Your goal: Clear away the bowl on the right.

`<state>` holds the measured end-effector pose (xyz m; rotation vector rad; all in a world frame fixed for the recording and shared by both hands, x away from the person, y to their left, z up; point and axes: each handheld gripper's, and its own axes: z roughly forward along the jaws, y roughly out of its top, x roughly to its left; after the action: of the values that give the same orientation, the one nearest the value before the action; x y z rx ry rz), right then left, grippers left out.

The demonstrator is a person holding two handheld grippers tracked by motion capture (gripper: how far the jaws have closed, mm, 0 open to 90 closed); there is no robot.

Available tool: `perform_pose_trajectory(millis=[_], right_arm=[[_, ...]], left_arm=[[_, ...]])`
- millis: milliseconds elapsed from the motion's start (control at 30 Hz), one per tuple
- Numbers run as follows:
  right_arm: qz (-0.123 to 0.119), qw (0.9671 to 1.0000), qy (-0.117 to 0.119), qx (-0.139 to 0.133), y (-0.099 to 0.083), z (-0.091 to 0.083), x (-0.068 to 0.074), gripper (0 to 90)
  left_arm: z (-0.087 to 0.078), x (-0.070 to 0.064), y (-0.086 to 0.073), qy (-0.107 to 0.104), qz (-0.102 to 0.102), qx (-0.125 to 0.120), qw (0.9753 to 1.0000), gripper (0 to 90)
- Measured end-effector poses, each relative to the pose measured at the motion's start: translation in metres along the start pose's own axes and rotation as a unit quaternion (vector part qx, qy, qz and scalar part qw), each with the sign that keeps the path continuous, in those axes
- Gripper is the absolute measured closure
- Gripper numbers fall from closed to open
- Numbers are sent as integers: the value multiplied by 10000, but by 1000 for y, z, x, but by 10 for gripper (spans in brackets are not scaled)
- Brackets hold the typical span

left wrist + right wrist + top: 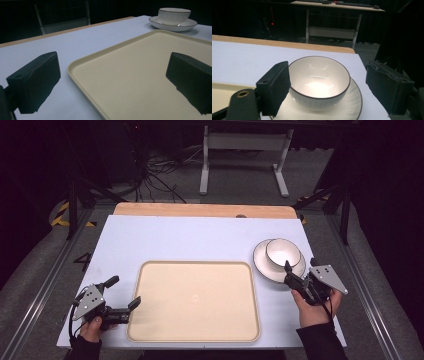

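Gaping right gripper: jaws wide either side of the bowl, not touching
Left gripper: jaws wide, at the tray's left edge
Bowl: on the plate, right of tray
Table: white sheet

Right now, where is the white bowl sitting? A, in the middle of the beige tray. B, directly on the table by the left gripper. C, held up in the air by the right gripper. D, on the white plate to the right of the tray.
D: the bowl rests on the plate, right of the tray, with the open right gripper just at it.
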<state>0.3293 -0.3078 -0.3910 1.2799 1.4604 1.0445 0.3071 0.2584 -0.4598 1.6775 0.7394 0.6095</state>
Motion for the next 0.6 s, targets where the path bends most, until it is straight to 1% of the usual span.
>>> perform_pose_trajectory(millis=[67, 167, 233, 300, 367, 433, 500, 533, 567, 600], right_arm=[[-6, 10000, -8, 36, 2, 0, -1, 230], [11, 9998, 22, 185, 9, 1, -4, 248], [-103, 9994, 17, 318, 16, 2, -7, 261], [-94, 9992, 19, 383, 20, 3, -9, 263], [-63, 9984, -8, 559, 25, 5, -11, 265], [-12, 9975, 32, 701, 30, 7, -13, 265], [-26, 9968, 39, 797, 33, 9, -14, 265], [-26, 9968, 39, 797, 33, 9, -14, 265], [-20, 9958, 103, 911, 38, 12, -15, 266], [-45, 9955, 125, 937, 40, 13, -15, 272]], left_arm=[[0, 0, 0, 3, 1, 5, 10000, 1], [0, 0, 0, 8, 0, -7, 10000, 1], [1, 0, 0, 0, 12, -4, 10000, 1], [1, 0, 0, 5, 20, -3, 10000, 1], [1, 0, 1, 11, -13, 71, 10000, 2], [2, 0, 1, 10, -13, 109, 9999, 1], [3, -1, 1, 17, -5, 139, 9999, 2], [3, -1, 1, 17, -5, 139, 9999, 1], [3, 0, 1, 8, -2, 169, 9999, 1], [3, 0, 1, 25, -12, 170, 9999, 1]])
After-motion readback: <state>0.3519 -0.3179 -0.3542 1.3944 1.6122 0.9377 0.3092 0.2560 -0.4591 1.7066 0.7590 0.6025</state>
